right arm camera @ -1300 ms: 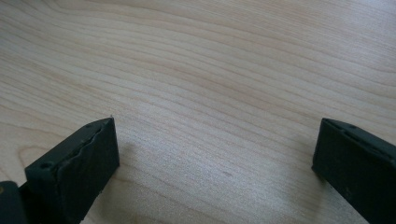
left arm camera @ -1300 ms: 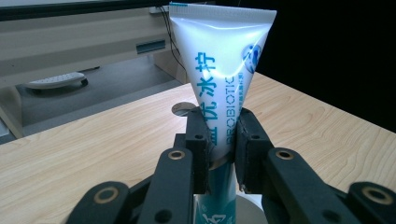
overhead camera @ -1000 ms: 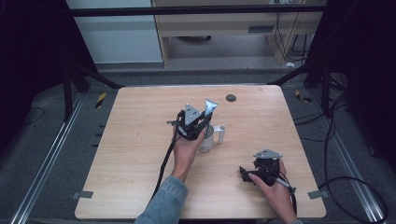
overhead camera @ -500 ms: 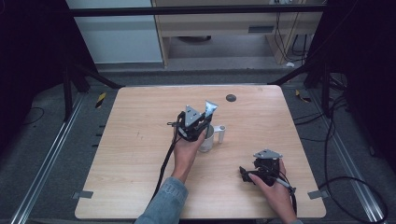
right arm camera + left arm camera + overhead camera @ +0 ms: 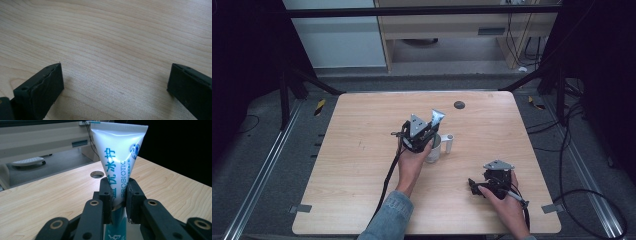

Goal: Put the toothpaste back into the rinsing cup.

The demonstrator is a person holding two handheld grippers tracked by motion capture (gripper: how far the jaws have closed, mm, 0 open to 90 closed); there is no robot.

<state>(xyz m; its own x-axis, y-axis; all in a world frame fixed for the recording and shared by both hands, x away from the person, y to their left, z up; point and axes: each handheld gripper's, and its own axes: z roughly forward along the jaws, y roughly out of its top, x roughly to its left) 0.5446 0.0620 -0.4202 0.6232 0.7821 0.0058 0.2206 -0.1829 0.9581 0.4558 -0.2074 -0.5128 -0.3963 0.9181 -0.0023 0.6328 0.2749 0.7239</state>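
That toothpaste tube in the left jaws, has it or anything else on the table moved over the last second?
Nothing visibly changed. The left gripper keeps its jaws clamped on the toothpaste tube, held upright over the white cup. The right gripper still rests with jaws wide apart above bare table.

The tube looks like glossy white plastic with blue print. The counter is pale, matt wood grain. Both grippers' jaws are matt black plastic.
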